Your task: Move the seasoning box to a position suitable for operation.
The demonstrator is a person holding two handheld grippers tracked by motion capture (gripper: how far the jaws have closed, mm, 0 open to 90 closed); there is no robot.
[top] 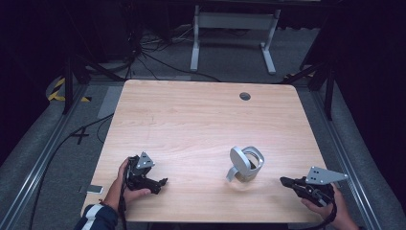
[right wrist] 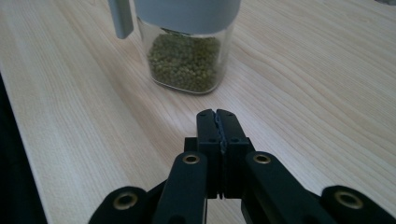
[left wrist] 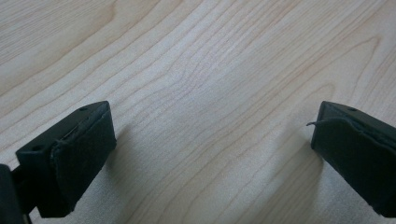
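In the high view, a glass jar [top: 245,165] with a grey flip lid standing open sits on the wooden tabletop [top: 191,120], just beside the right tongs [top: 287,182] and well apart from the left tongs [top: 163,182]. In the left gripper view, the left tongs [left wrist: 212,140] are wide open over bare wood, holding nothing. In the right gripper view, the right tongs [right wrist: 218,116] are closed completely on nothing, pointing at the jar [right wrist: 187,60] of small green grains near in front.

A lab: bare wooden table [top: 191,120] ringed by black curtains, floor cables [top: 158,62] and metal rails [top: 38,163].
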